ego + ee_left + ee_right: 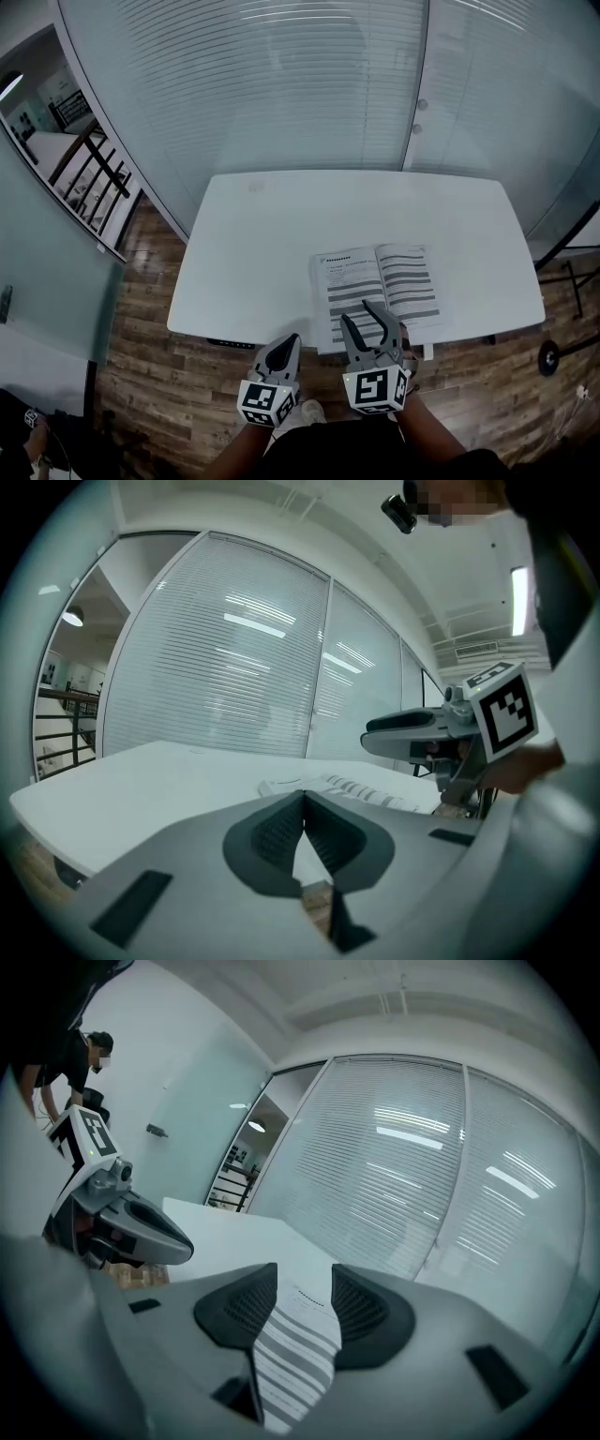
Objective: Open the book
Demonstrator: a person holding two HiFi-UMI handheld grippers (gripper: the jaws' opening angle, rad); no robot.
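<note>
The book (380,291) lies open and flat on the white table (272,244), near its front edge and right of centre, showing two pages of printed lines. My right gripper (359,317) hovers above the book's near edge with its jaws open and nothing between them. In the right gripper view the striped page (300,1335) shows through the gap of that gripper (304,1274). My left gripper (292,339) is shut and empty, off the table's front edge, left of the book. In the left gripper view its tips (304,797) meet, with the book (356,787) ahead to the right.
A glass wall with blinds (309,84) runs behind the table. Wood floor (141,309) surrounds it, with a black railing (94,178) at the left and black stand legs (562,309) at the right. A person (80,1063) stands far off in the right gripper view.
</note>
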